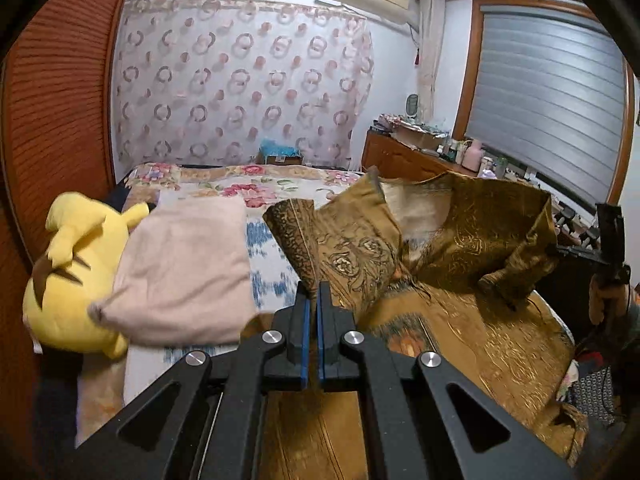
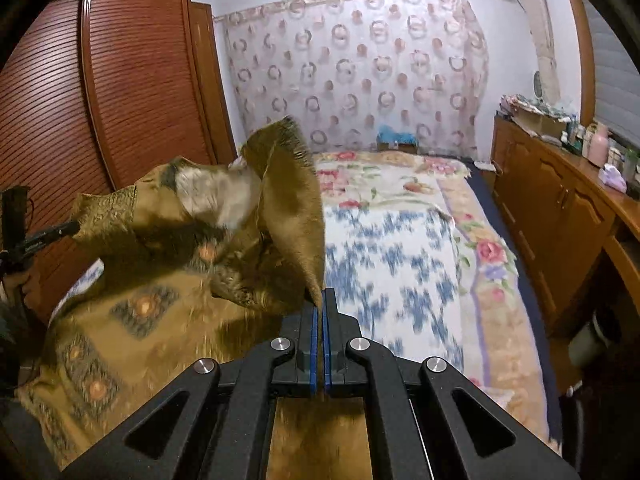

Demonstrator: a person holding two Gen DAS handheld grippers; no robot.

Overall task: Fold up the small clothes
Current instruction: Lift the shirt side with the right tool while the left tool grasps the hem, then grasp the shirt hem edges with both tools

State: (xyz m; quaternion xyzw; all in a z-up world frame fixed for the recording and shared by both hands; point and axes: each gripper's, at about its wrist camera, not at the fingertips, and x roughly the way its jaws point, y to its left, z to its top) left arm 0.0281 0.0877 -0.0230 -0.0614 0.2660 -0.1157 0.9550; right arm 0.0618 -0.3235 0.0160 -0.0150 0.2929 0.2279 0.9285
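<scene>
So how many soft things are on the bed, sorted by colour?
Yellow: 1, the plush toy
Pink: 1, the folded cloth
Gold-brown: 1, the patterned garment, pinched by the left gripper and the right gripper
Total: 3
</scene>
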